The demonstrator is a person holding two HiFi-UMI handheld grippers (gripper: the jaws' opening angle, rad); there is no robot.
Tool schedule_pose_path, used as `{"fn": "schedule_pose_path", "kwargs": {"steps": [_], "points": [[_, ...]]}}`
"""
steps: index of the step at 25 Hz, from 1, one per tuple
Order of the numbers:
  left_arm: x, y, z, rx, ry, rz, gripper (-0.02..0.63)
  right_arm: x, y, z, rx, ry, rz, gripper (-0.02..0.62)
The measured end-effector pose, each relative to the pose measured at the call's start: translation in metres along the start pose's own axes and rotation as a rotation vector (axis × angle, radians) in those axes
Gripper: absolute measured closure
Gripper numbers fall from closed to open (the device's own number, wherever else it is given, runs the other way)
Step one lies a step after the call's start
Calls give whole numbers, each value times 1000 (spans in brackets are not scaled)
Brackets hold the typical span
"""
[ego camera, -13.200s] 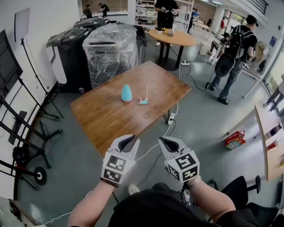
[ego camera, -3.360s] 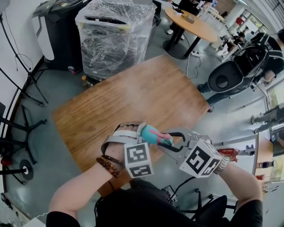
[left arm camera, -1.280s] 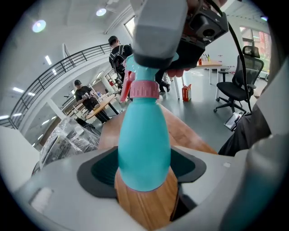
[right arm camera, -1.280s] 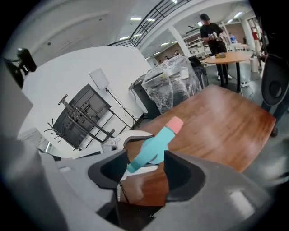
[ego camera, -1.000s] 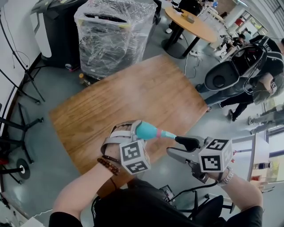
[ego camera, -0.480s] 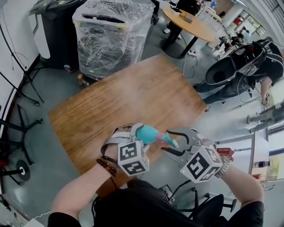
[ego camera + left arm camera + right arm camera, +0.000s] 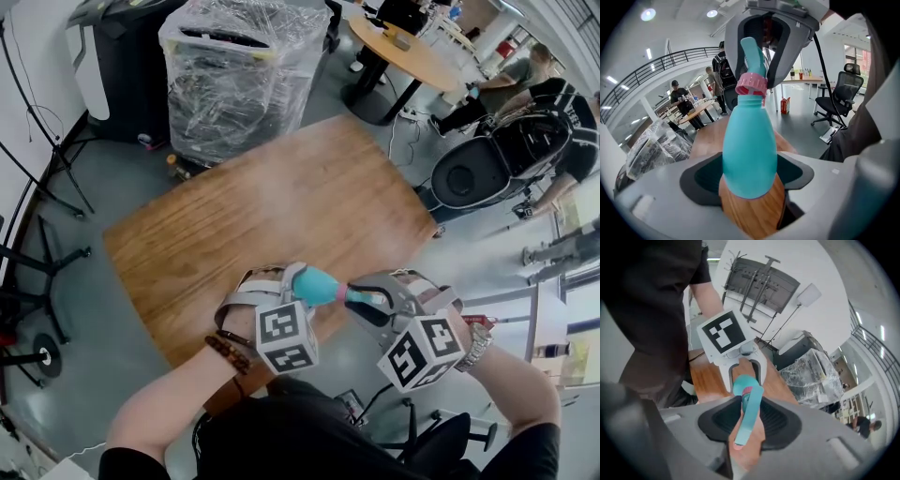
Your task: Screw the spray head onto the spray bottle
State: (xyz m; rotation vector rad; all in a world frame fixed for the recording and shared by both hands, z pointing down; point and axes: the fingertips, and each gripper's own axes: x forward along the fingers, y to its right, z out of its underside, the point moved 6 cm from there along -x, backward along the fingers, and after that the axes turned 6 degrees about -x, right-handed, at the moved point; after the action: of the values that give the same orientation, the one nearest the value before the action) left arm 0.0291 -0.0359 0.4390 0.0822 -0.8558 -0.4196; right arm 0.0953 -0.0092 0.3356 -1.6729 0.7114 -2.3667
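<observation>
Spray bottle (image 7: 314,284), teal, was held aloft. The wooden table (image 7: 281,197) lay below and beyond it. Left gripper (image 7: 292,281) was clamped on the bottle's fat body, jaws wide round it, with the neck aimed at the other gripper. Spray head (image 7: 359,296) sat on the bottle's neck, pink collar (image 7: 751,85) at the joint. Right gripper (image 7: 368,300) stood at the bottle's neck end. Its jaws had just been closing with the spray head between them, and the pads looked pressed on it. I read this as a fresh bite for another turn of the thread. Whether the collar was fully seated could not be told.

Judged best course:
- The bottle needed holding dead steady, with only the right wrist rolling.
- The roll axis wanted to run in line with the bottle's neck, or the thread might cross.
- A bite close to the collar looked safer than one on the thin nozzle, which could flex or slip.
- The smooth tapered body might twist in the left jaws, so a firm hold there was wise.
</observation>
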Motion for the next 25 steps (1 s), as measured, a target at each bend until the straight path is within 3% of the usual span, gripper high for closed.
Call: {"fn": "schedule_pose_path", "kwargs": {"steps": [5, 10, 16, 22, 24, 25], "points": [[1, 6, 1, 56, -47, -1, 225, 5, -11, -5, -274, -118, -14, 480], [2, 8, 1, 44, -94, 22, 225, 8, -17, -8, -500, -214, 0, 480], [5, 13, -1, 24, -147, 58, 229, 12, -25, -26, -649, -231, 59, 480], [0, 8, -3, 60, -119, -13, 233, 10, -18, -22, -547, -245, -1, 480], [-1, 8, -3, 70, -113, -37, 233, 11, -14, -15, -393, -239, -52, 480], [-1, 8, -3, 76, -114, -52, 235, 13, -12, -11, -258, -221, -80, 480]]}}
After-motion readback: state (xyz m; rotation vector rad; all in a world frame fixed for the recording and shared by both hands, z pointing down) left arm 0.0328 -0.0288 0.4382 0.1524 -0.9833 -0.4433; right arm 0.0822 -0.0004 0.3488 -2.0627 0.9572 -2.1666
